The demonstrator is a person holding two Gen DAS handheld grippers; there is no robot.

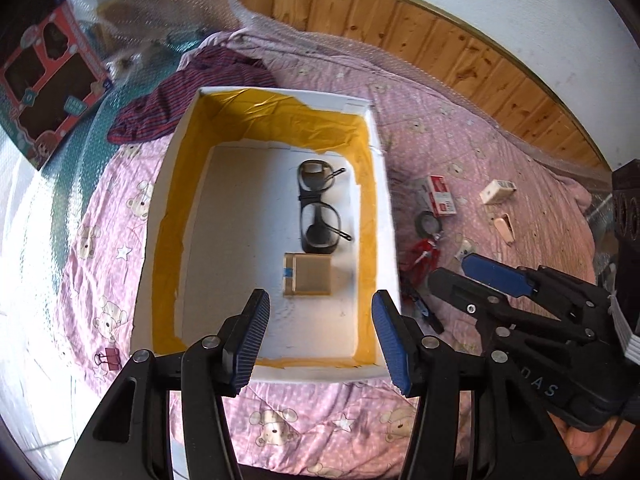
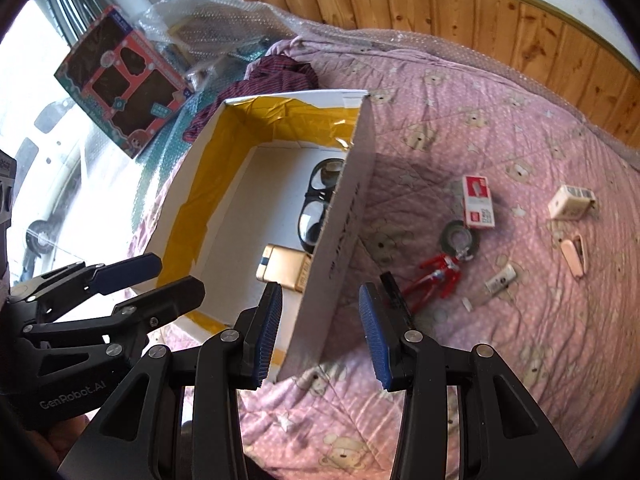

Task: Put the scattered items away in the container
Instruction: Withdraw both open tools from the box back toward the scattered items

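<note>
Both the left gripper (image 1: 320, 332) and right gripper (image 2: 320, 332) spread, empty. Box (image 2: 344, 216) holds glasses (image 1: 318, 208); take the nearest, possibly a pen (image 2: 396, 300), squarely.

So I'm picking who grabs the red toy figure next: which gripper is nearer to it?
Right. The right gripper hangs over the box's right wall, the red toy figure just ahead to its right. The left gripper is over the white box, beyond that wall.
</note>
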